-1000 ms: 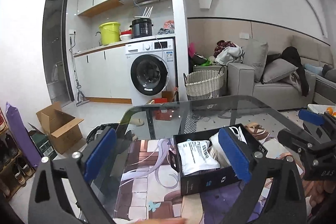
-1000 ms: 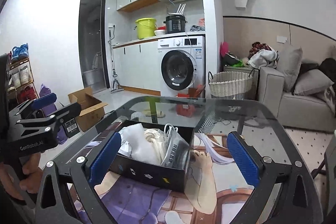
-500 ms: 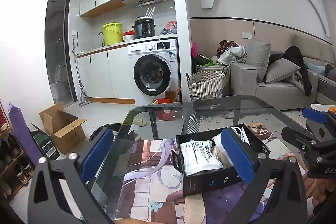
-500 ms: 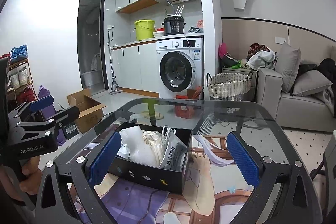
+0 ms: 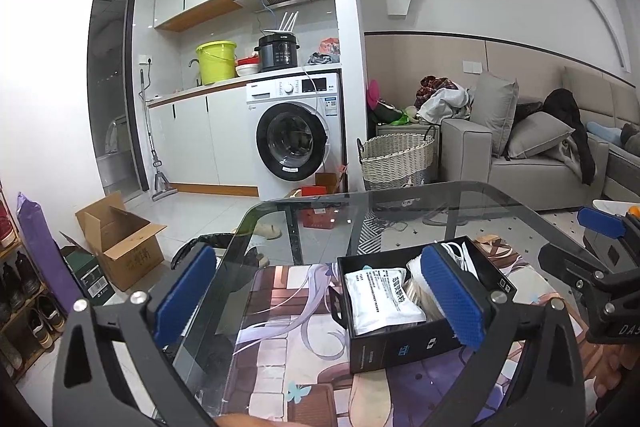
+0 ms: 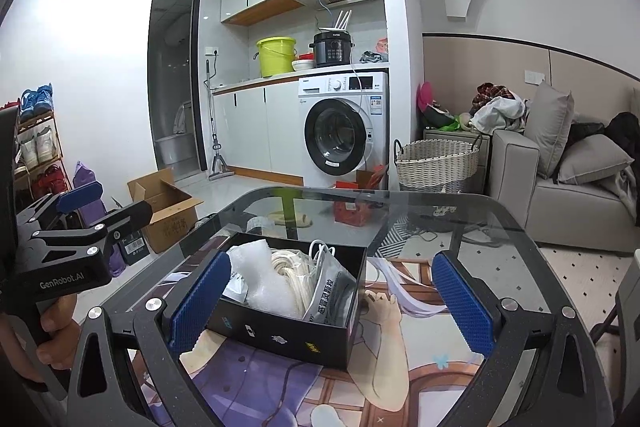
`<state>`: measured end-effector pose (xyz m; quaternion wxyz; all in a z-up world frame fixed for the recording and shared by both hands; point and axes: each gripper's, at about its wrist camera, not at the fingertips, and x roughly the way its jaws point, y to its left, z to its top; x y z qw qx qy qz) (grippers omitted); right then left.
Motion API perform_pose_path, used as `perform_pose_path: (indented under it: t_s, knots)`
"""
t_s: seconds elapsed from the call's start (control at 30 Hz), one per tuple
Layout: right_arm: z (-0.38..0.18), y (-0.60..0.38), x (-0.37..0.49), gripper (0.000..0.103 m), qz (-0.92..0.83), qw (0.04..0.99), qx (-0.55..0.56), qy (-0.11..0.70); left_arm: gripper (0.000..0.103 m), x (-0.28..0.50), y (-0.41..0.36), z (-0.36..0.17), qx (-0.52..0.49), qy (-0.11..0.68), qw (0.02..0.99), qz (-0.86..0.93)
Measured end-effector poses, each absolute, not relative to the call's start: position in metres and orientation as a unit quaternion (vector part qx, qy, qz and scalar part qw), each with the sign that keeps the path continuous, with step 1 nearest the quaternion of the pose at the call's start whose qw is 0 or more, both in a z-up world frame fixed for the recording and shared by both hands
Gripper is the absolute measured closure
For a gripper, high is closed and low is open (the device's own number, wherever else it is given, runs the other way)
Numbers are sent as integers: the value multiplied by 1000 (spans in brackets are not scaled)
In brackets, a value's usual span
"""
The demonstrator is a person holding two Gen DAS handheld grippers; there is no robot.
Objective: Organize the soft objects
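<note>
A black box (image 5: 404, 345) (image 6: 280, 331) stands on a printed mat on the glass table. It holds a white sachet (image 5: 380, 297), white foam wrap (image 6: 260, 267), a coil of white cord (image 6: 292, 279) and a grey packet (image 6: 330, 293). My left gripper (image 5: 320, 301) is open and empty, held above the table to the left of the box; its right pad hangs over the box. My right gripper (image 6: 332, 297) is open and empty, above the box's right end. Each gripper shows at the edge of the other's view.
The glass table (image 6: 460, 211) has rounded far corners. Beyond it stand a washing machine (image 5: 296, 139), a wicker basket (image 5: 396, 159), a grey sofa (image 5: 532, 163) and an open cardboard box (image 5: 120, 239) on the floor. A shoe rack (image 6: 36, 147) stands at the left.
Both grippers have drawn back and tilted up slightly, so the box sits lower and smaller in each view. Both stay open and empty.
</note>
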<state>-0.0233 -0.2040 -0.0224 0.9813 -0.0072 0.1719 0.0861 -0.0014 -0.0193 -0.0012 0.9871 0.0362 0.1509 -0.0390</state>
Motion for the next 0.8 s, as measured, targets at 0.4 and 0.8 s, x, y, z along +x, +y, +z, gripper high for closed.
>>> perform_pose_path:
  t_s: [0.4, 0.8]
  knots:
    - [-23, -202, -22, 1, 86, 981, -7, 174, 0, -1, -21, 0, 34, 150, 987, -37]
    - [-22, -206, -20, 1, 83, 981, -8, 176, 0, -2, -24, 3, 28, 147, 988, -35]
